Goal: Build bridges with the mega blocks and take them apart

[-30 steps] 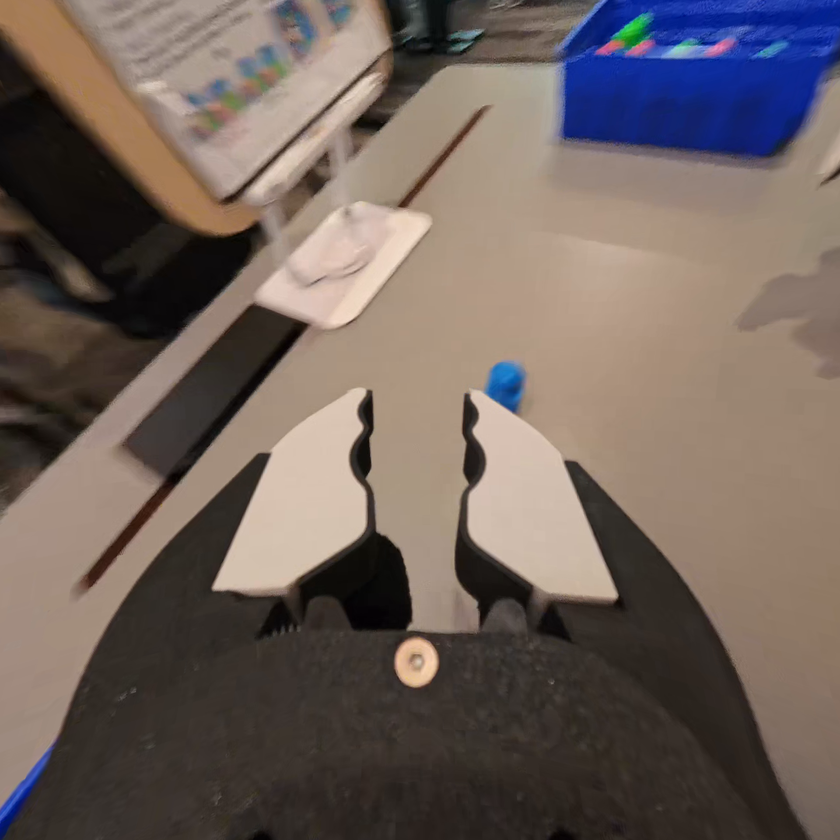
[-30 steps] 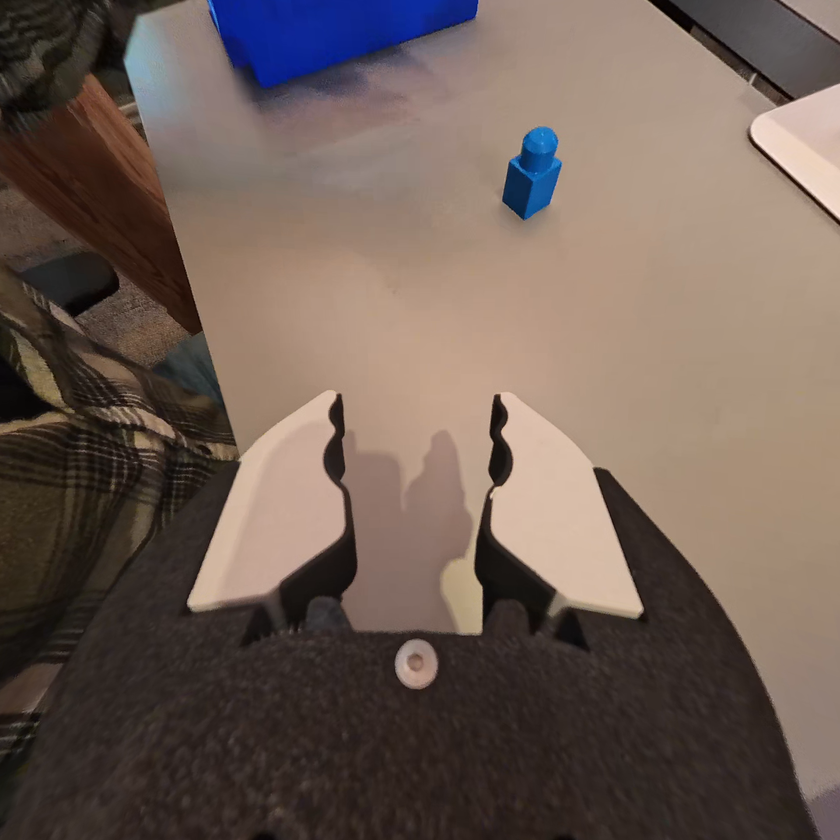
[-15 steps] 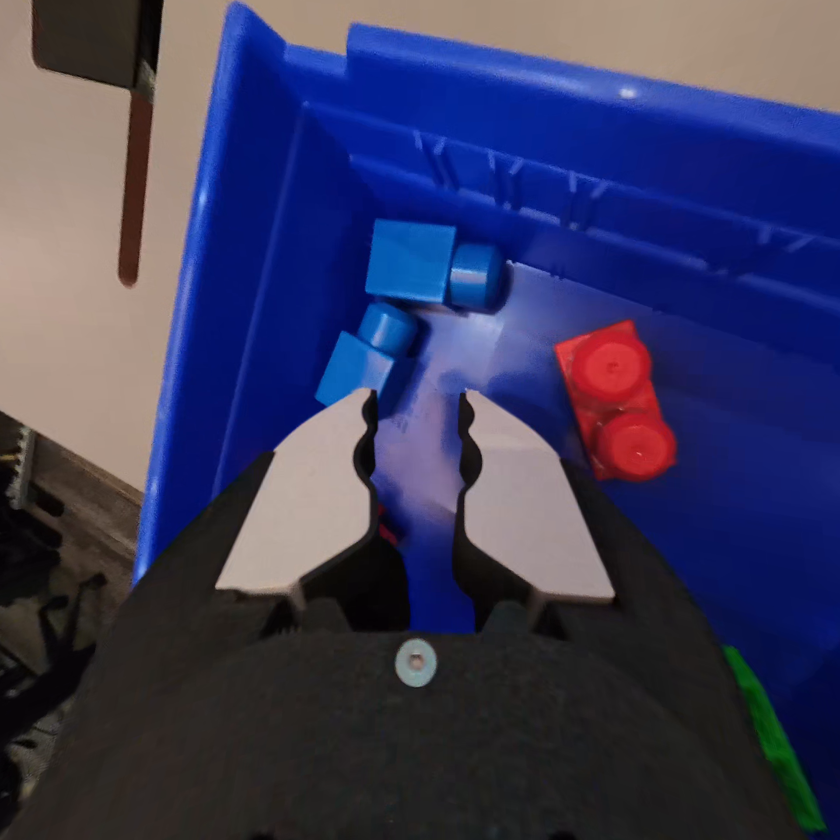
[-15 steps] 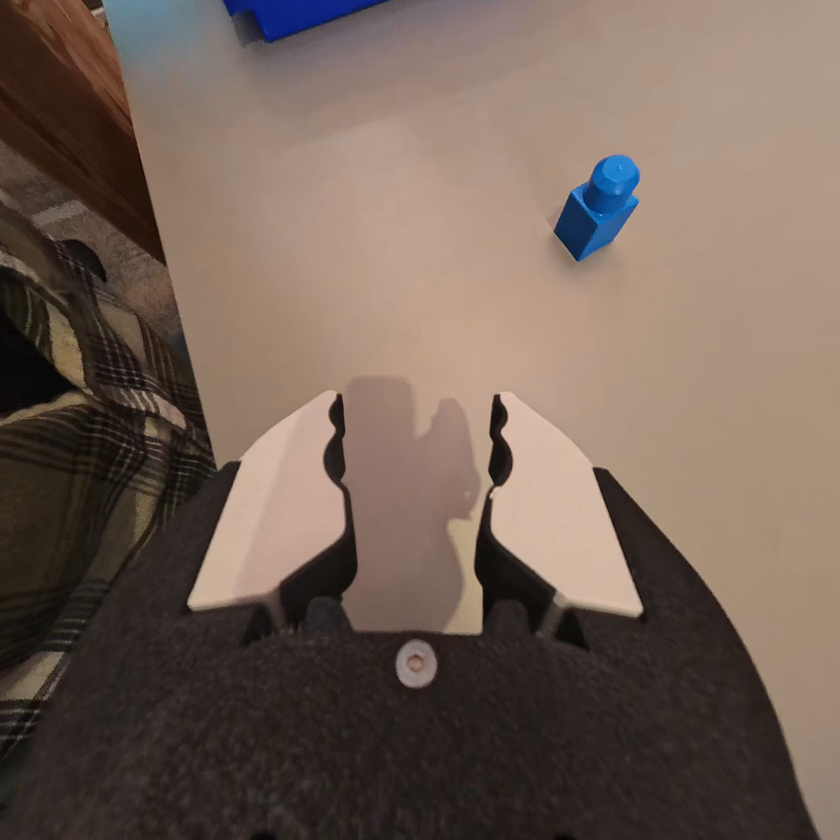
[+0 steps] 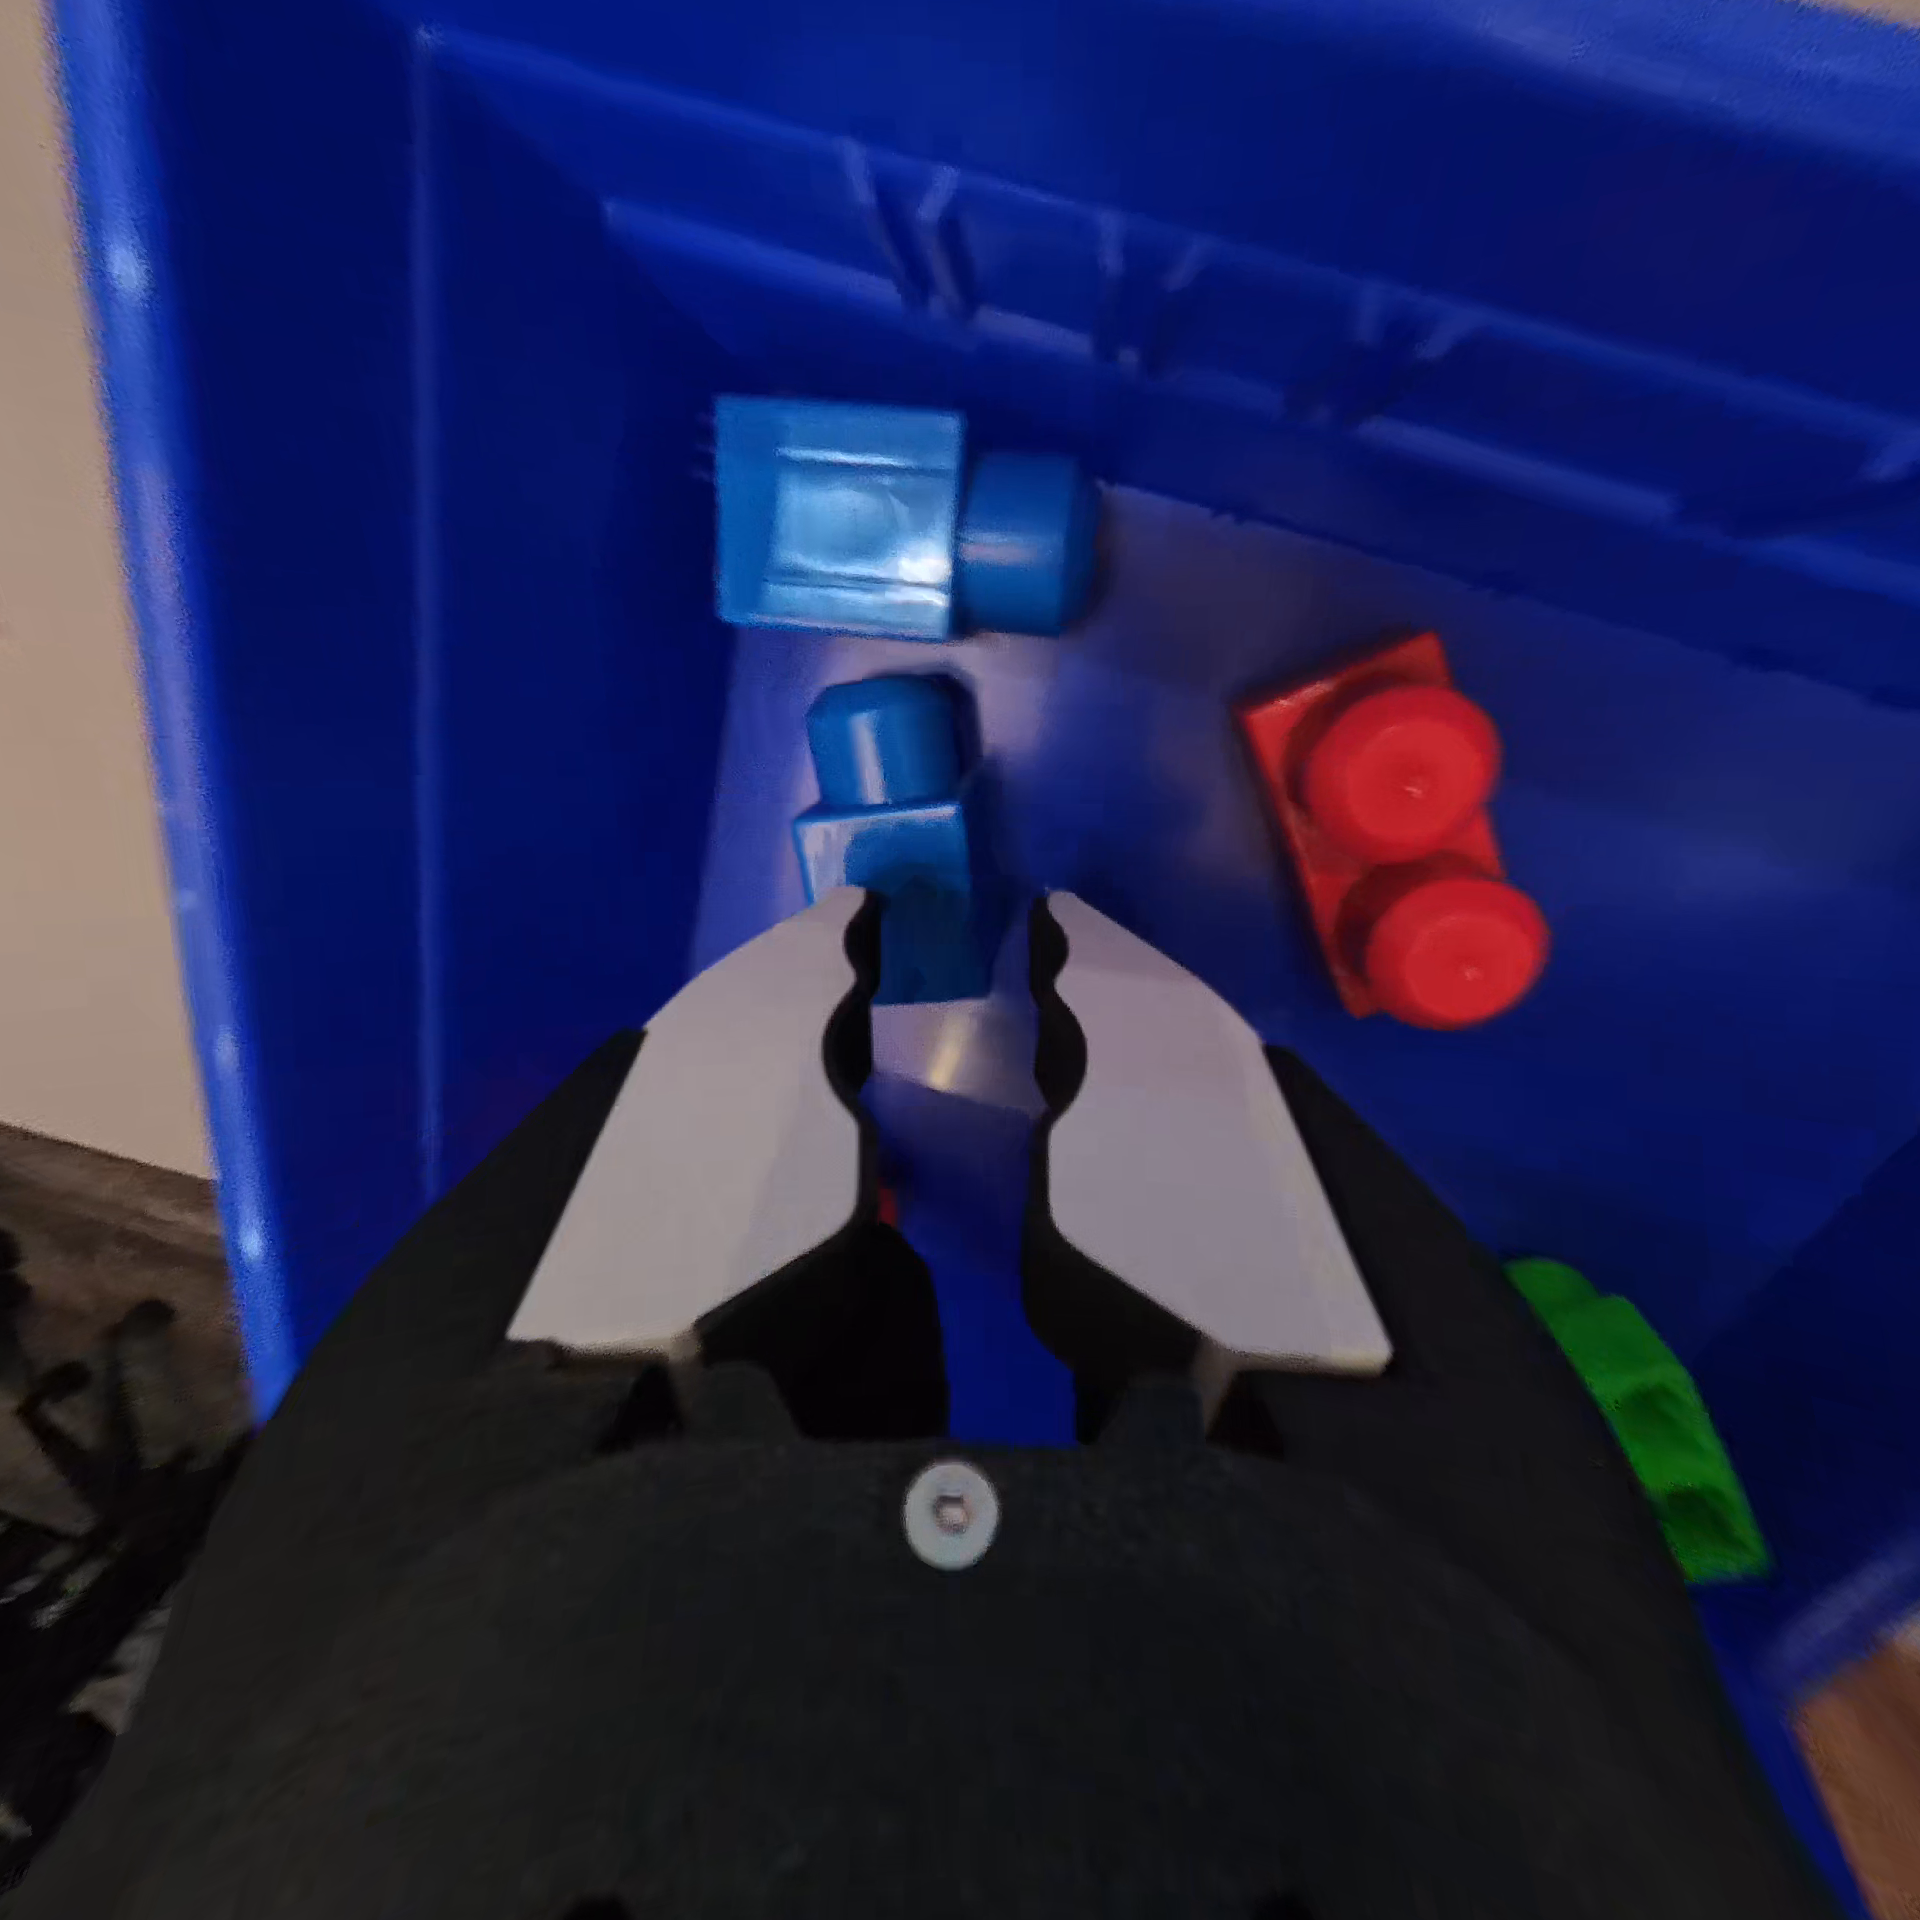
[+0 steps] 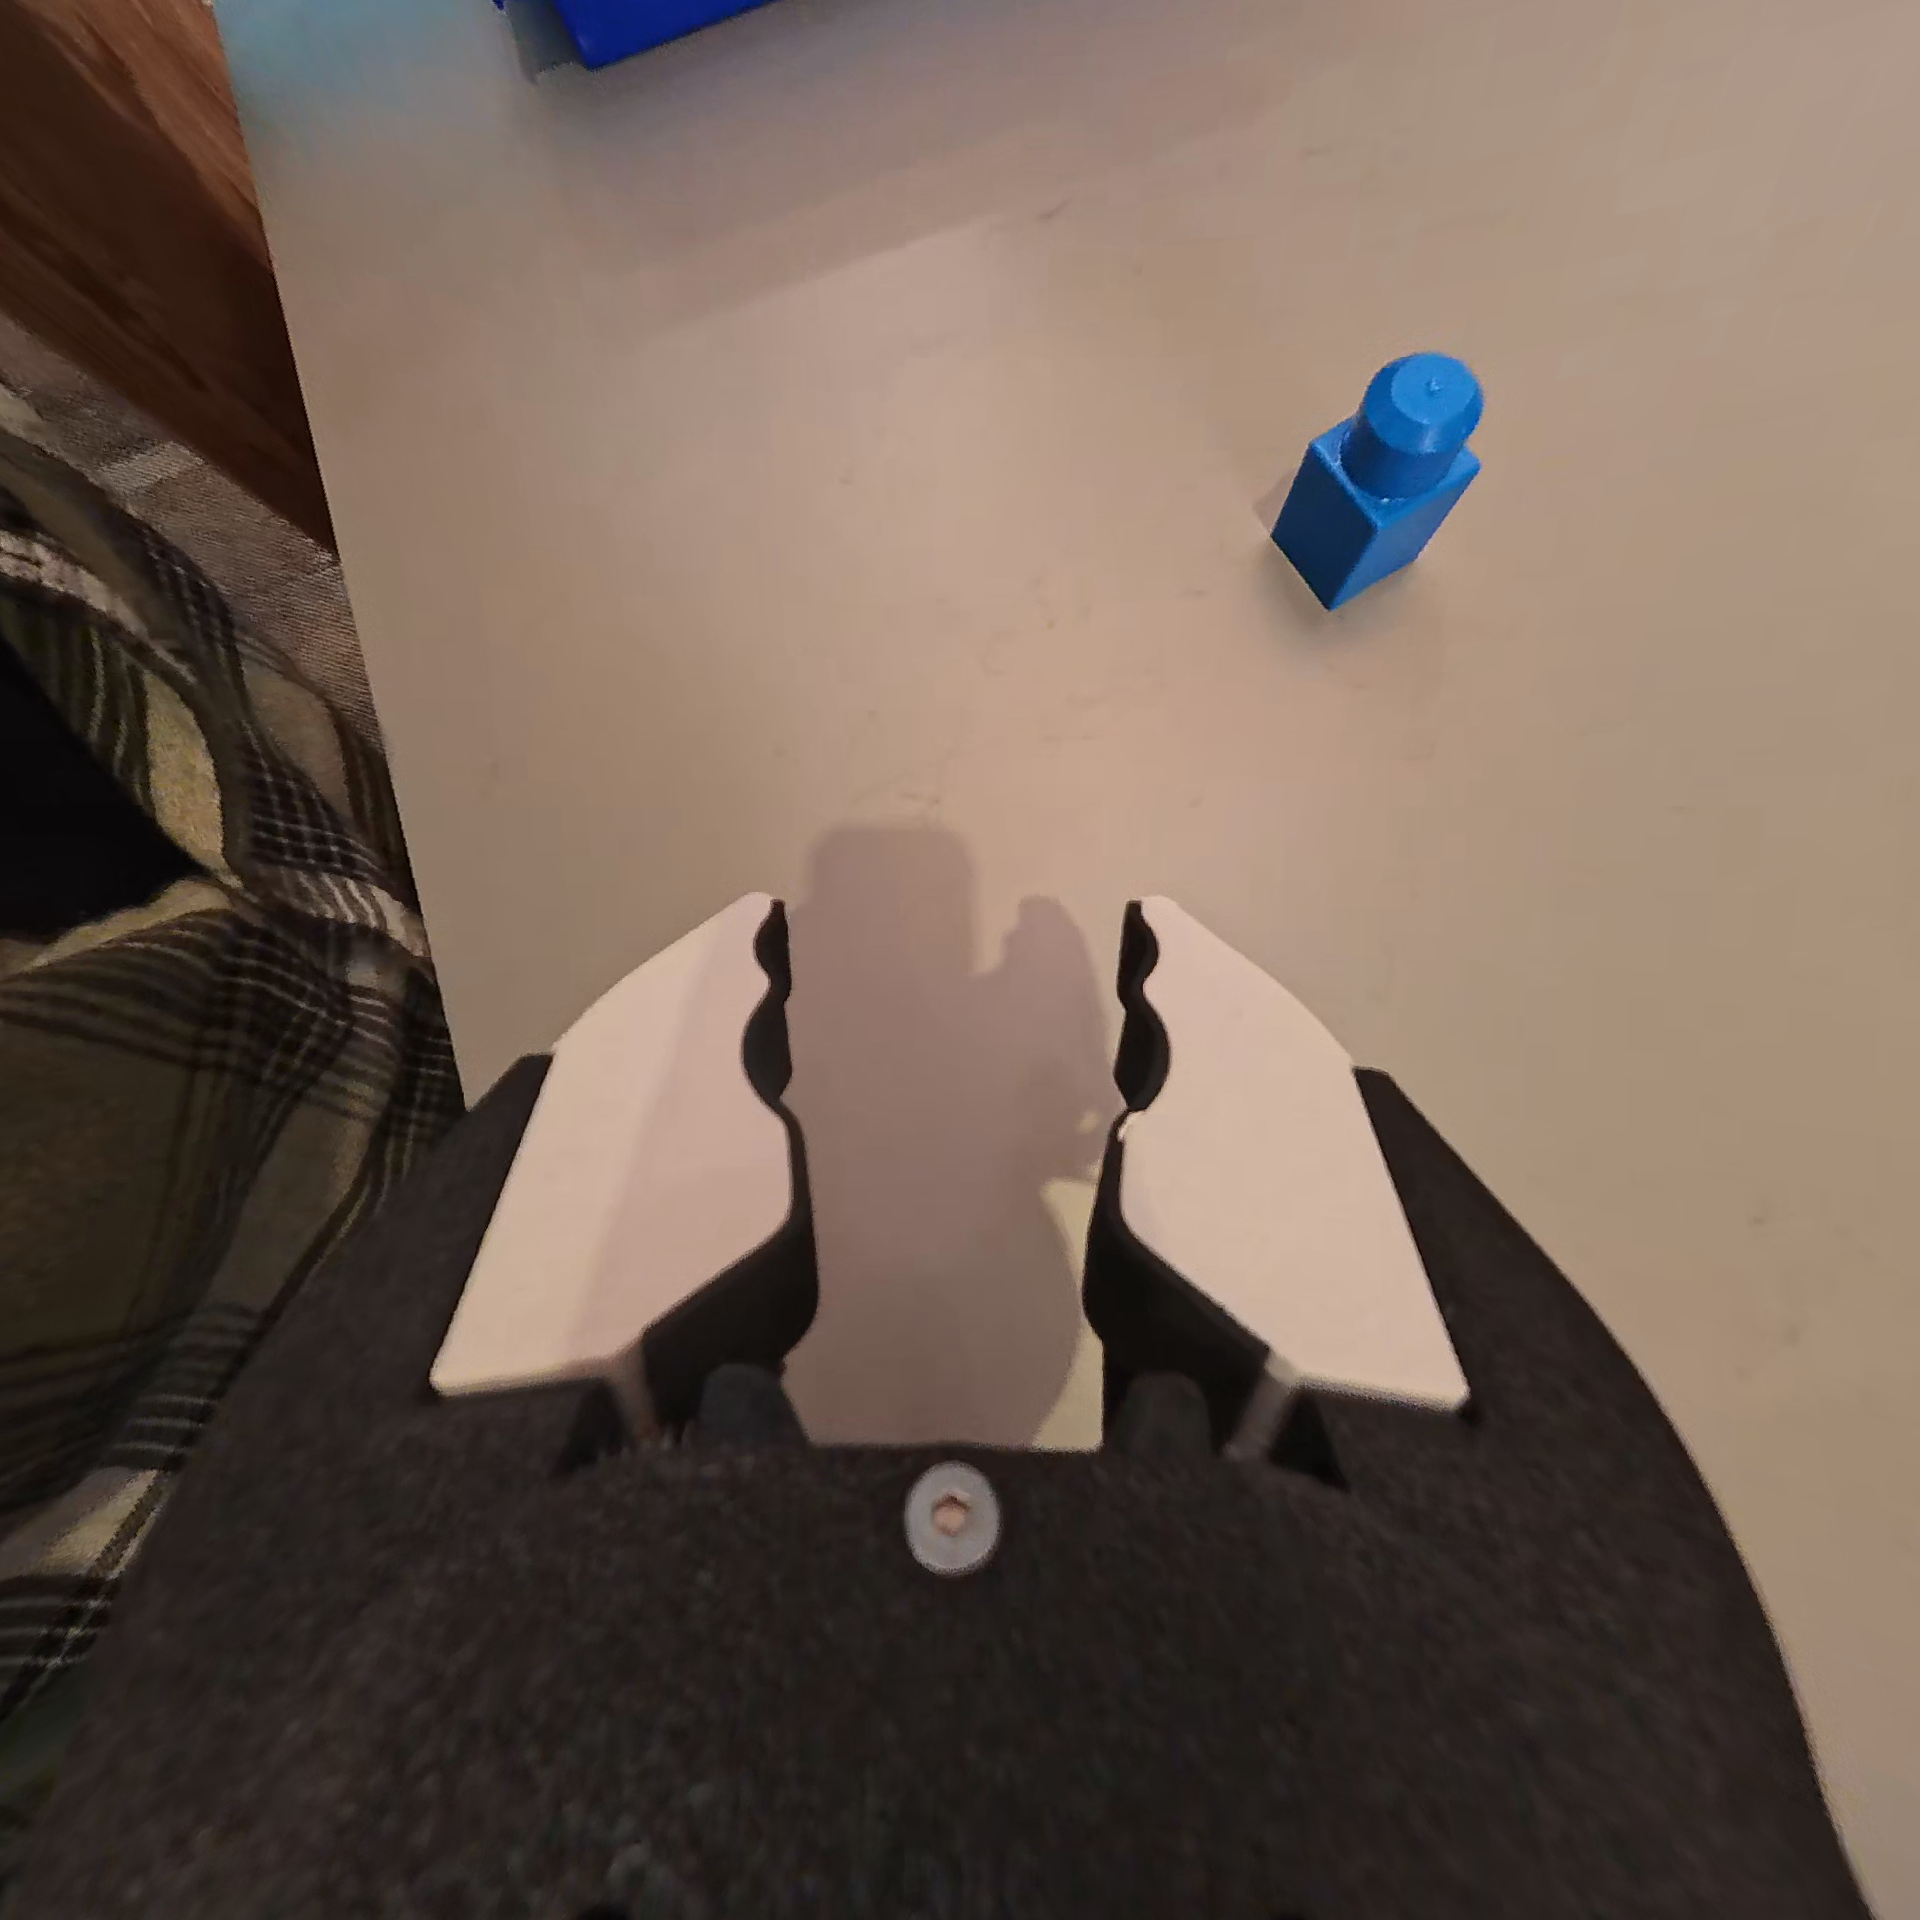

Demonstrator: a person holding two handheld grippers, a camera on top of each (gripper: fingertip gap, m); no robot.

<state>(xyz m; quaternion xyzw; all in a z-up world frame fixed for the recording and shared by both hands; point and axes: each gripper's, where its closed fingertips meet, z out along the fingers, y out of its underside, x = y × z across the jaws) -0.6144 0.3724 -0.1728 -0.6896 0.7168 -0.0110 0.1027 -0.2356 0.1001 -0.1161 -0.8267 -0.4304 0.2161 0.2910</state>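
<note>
My left gripper (image 5: 951, 914) is down inside the blue bin (image 5: 312, 520). Its jaws are narrowly open and straddle a small blue one-stud block (image 5: 894, 821) that lies on its side; a thin gap shows at the right finger. A second blue one-stud block (image 5: 842, 520) lies just beyond it. A red two-stud block (image 5: 1392, 831) lies to the right and a green block (image 5: 1631, 1423) at the lower right. My right gripper (image 6: 951, 914) is open and empty above the beige table (image 6: 935, 416). A blue one-stud block (image 6: 1371, 488) stands upright ahead to its right.
The bin's walls close in on the left gripper's left and far sides. In the right wrist view a corner of the bin (image 6: 634, 26) shows at the top. The table's left edge runs by a wooden surface (image 6: 125, 260) and a plaid cloth (image 6: 156, 935).
My left gripper swung from the table into the bin, dropped onto the small blue block and narrowed its jaws. My right gripper tilted down and drifted slightly, still open.
</note>
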